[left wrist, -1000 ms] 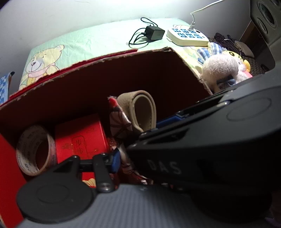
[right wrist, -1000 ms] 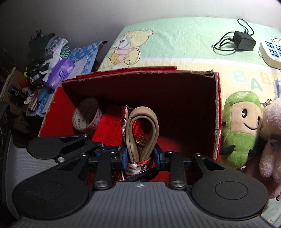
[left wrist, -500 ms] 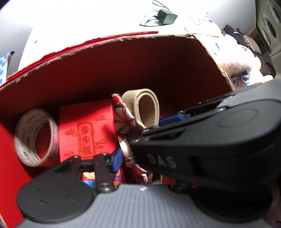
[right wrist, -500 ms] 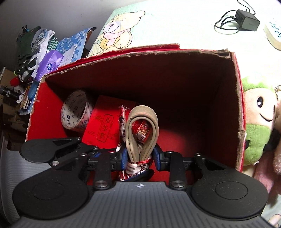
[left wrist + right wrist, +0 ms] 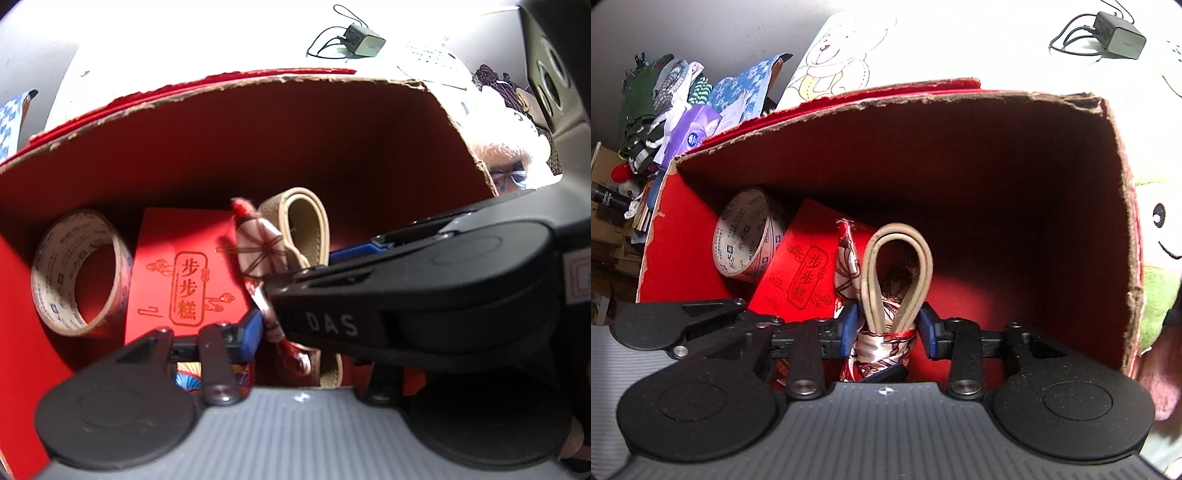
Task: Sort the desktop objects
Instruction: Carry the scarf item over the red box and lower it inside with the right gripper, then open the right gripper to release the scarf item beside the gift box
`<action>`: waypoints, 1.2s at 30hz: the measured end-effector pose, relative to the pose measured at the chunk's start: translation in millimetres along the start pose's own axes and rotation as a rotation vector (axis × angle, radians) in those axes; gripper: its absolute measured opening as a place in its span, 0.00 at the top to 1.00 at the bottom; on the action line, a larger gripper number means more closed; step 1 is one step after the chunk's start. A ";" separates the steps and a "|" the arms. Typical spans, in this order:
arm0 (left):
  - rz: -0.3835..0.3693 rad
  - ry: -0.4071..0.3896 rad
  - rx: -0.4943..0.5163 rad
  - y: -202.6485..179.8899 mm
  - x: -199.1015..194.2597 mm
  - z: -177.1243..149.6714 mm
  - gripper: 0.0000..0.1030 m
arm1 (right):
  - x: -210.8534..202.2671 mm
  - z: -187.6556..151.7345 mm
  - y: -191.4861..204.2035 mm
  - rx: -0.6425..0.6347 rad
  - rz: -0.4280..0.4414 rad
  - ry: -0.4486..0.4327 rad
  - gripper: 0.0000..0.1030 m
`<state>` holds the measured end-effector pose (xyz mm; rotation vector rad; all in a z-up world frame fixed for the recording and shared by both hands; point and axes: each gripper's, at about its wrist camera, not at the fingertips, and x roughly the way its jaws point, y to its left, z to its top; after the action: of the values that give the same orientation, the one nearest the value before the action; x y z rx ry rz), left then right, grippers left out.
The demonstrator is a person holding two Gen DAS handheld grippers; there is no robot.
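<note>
Red box (image 5: 1108,206): cardboard, red inside, torn brown rim, standing open on a pale quilt with a bear print (image 5: 842,48).
Tape roll (image 5: 748,236): lay on its side at the box's left wall, just beside the red packet (image 5: 801,273).
Red packet: flat, with gold characters, leaning between the tape roll and the bundle.
Bundle: a beige strap loop (image 5: 897,266) with a red-and-white patterned cloth (image 5: 882,343) tied by red cord, resting low in the middle of the box.
Right gripper (image 5: 889,328): reached down into the box; its jaws had just been opening, the blue pads stood a little off each side of the strap loop, with the bundle between them but not pressed.
Left gripper (image 5: 295,325): also in the box, at the bundle's near left; one blue pad (image 5: 251,332) lay against the cloth, the other finger hidden behind the right gripper's black body, so its grip could not be told.
Outside the box: a black charger with cable (image 5: 1119,29) on the quilt beyond, a green plush toy (image 5: 1160,258) just beside the right wall, a heap of clothes and packets (image 5: 668,107) at far left.
</note>
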<state>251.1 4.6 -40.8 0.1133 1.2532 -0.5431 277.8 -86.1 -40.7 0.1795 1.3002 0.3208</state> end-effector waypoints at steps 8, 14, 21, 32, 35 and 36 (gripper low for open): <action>0.001 -0.028 0.003 0.8 -6.7 -3.6 0.52 | -6.2 -1.6 1.7 0.003 -0.032 -0.016 0.61; 0.043 -0.081 -0.001 2.8 -15.3 -2.3 0.51 | -15.0 -7.1 -1.6 0.017 -0.018 -0.070 0.62; 0.078 -0.082 -0.021 6.1 -19.4 -7.4 0.51 | -18.8 -10.8 -3.4 0.050 0.022 -0.150 0.63; 0.140 -0.098 -0.021 3.8 -16.1 -6.2 0.48 | -23.7 -26.8 -4.3 0.069 0.054 -0.254 0.64; 0.156 -0.105 -0.024 4.7 -17.1 -8.1 0.45 | -27.2 -29.1 -3.4 0.079 0.052 -0.266 0.64; 0.162 -0.107 -0.027 5.2 -17.5 -8.7 0.44 | -28.5 -29.6 -3.4 0.080 0.052 -0.269 0.64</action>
<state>242.2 18.1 -28.5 0.1599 1.1359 -0.3878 243.1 -100.2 -23.4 0.3134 1.0440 0.2786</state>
